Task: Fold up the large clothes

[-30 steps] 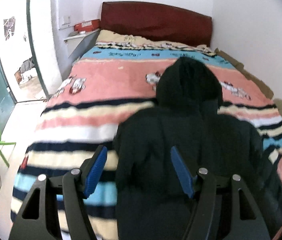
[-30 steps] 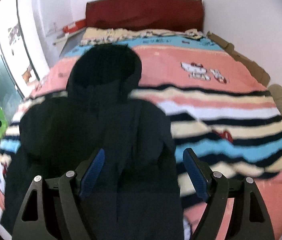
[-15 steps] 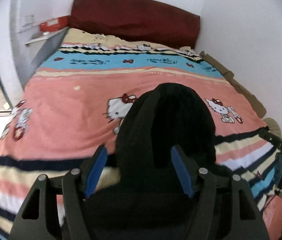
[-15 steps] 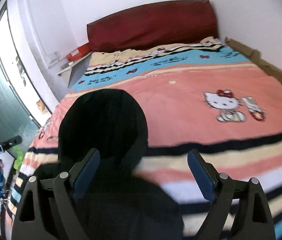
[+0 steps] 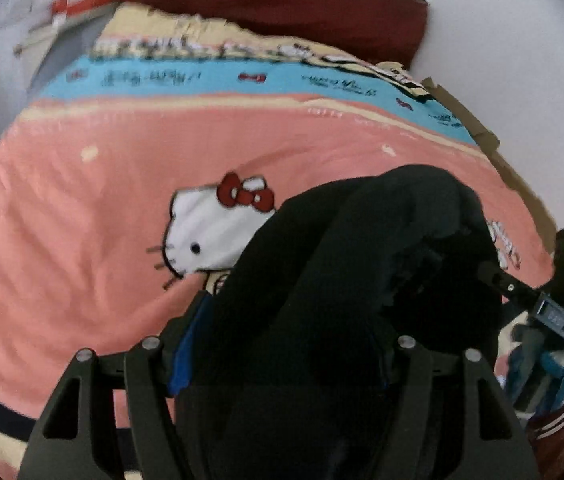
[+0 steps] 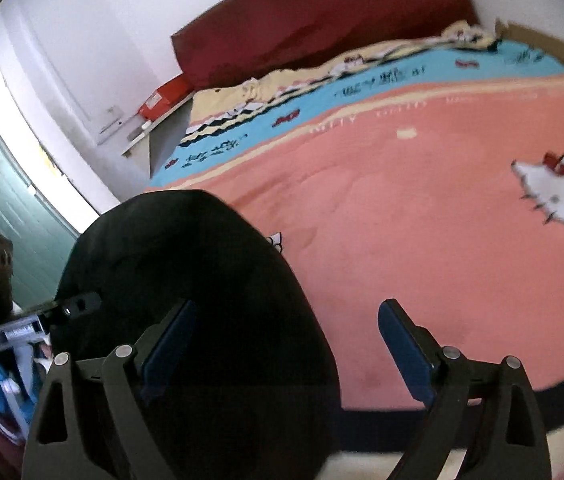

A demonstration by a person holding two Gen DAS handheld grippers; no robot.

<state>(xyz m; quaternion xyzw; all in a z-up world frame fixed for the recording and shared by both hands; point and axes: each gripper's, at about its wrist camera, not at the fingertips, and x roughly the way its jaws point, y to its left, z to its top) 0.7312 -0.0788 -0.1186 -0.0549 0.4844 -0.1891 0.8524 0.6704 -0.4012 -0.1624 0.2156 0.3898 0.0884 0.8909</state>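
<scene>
Both wrist cameras looked forward and downward along their tongs, close above the bed point(image 5: 82, 208), facing the red headboard point(image 6: 322, 20). They shared the black hood point(image 5: 362, 260) and pink blanket.

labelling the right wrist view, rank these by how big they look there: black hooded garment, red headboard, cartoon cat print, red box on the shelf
1. black hooded garment, though it lies nearest the camera
2. red headboard
3. cartoon cat print
4. red box
</scene>
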